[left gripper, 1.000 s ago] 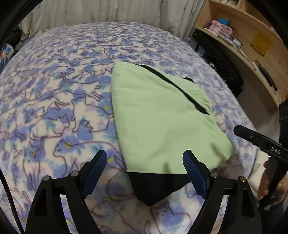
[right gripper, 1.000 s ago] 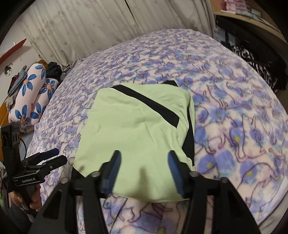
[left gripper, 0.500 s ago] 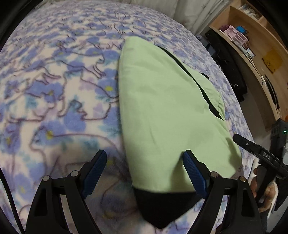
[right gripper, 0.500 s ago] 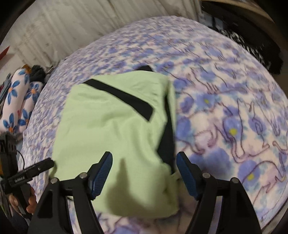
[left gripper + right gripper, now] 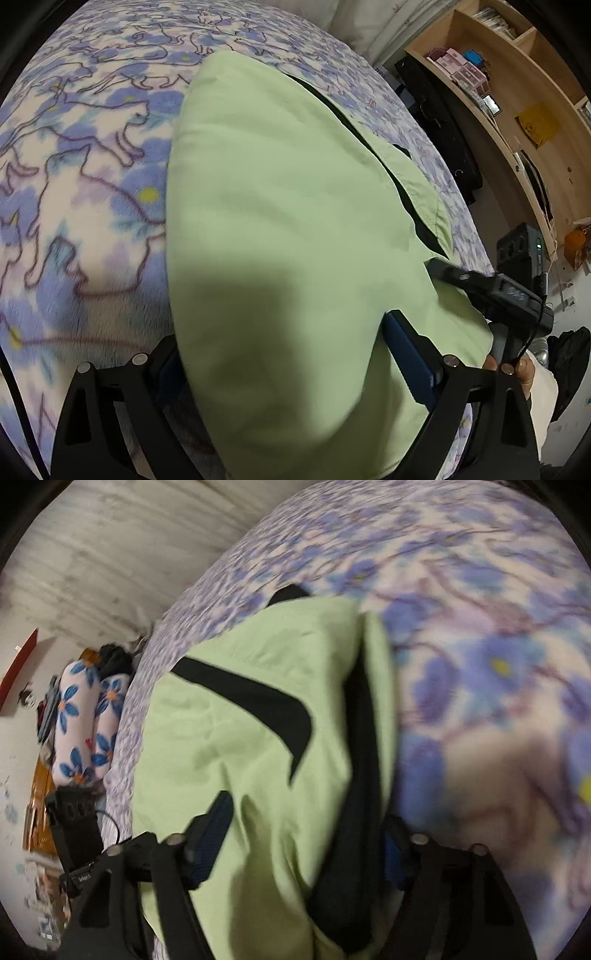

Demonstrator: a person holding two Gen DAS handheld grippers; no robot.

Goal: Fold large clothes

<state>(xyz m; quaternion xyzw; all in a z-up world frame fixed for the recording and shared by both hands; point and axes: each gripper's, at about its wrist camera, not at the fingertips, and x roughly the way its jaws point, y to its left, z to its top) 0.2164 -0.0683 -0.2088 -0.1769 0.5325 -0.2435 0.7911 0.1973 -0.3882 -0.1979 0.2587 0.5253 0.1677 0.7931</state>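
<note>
A folded light-green garment with black trim (image 5: 288,221) lies on the blue cat-print blanket (image 5: 74,166). My left gripper (image 5: 288,362) is open, its jaws astride the garment's near end; the cloth covers the left finger. The right gripper (image 5: 491,291) shows at the garment's right edge in the left wrist view. In the right wrist view the garment (image 5: 240,738) fills the middle, with a black stripe and a black edge band. My right gripper (image 5: 306,845) is open, its jaws astride the garment's near end. The left gripper (image 5: 77,834) shows at the left.
A wooden shelf unit (image 5: 517,92) with boxes stands right of the bed, with black bags (image 5: 439,122) below it. Flower-print pillows (image 5: 85,723) lie at the bed's far left. Pale curtains (image 5: 110,546) hang behind the bed.
Both grippers have moved forward and down onto the garment's near end. The black hem has passed out of sight under the left gripper. Both views are closer to the cloth.
</note>
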